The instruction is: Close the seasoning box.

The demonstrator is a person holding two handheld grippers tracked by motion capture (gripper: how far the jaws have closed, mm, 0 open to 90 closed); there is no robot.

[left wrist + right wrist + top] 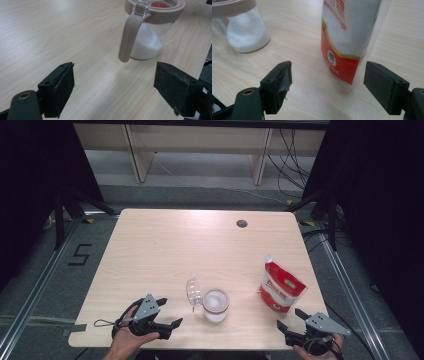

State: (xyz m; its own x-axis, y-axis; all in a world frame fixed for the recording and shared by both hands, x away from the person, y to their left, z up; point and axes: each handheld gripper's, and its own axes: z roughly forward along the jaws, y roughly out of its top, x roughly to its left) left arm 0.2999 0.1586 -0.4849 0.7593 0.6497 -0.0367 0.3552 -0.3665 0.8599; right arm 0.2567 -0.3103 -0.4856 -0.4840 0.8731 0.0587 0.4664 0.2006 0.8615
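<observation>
Pink latch [130,37] hanging off jar [150,30] in left gripper view, sugar pouch [348,37] facing right tongs [328,85], both tongs apart

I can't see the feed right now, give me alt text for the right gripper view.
The right claw is open and empty, its jaws set apart just in front of a standing red-and-white sugar pouch on the wooden table. To the left, apart from the pouch, stands a glass jar partly filled with white granules, with a pinkish rim.
</observation>
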